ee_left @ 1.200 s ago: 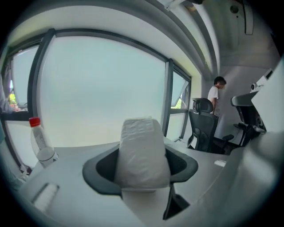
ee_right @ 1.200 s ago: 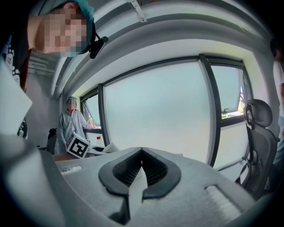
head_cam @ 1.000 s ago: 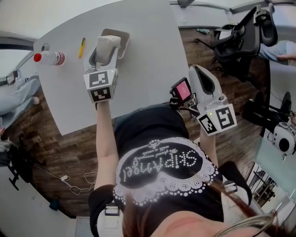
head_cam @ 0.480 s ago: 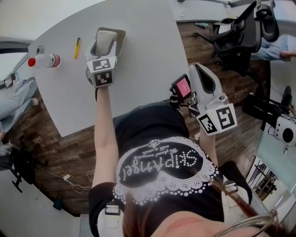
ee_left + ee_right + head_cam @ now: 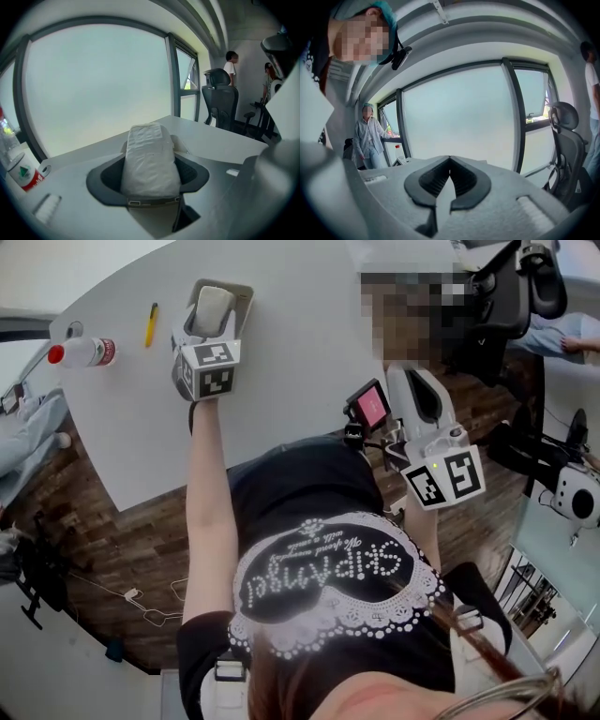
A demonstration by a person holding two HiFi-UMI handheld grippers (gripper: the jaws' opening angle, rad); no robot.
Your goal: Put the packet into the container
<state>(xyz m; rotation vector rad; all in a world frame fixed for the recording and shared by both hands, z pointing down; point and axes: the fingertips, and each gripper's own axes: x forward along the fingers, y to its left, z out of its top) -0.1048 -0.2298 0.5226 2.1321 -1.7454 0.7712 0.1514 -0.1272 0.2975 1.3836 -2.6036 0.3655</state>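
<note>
Since a second ago, when it was holding the packet higher, the left gripper [image 5: 211,322] is now sitting lower over the table [image 5: 300,343], closer down on the container [image 5: 247,302] toward the table's far edge. At the table's left corner, a bottle [image 5: 82,352] with a red cap is keeping its place. Its red-and-white label is showing a green mark in the left gripper view, but the print is too small to read. Just right of it, a yellow pen [image 5: 150,324] is lying unmoved. Next, the left gripper's jaws are clamping the white packet [image 5: 150,159] from both sides, as wide as before. The packet is hanging over the container, and I cannot tell whether it is touching it. Both grippers' cubes are showing black-and-white square markers. Lower down, sparkly lettering is running upside down across the person's black shirt [image 5: 319,577], and I cannot read it with certainty. Beyond the table's right edge, a small pink screen [image 5: 368,407] is glowing just left of the right gripper [image 5: 412,390]. That gripper is staying where it was, its jaws closed tip to tip with nothing between them.
</note>
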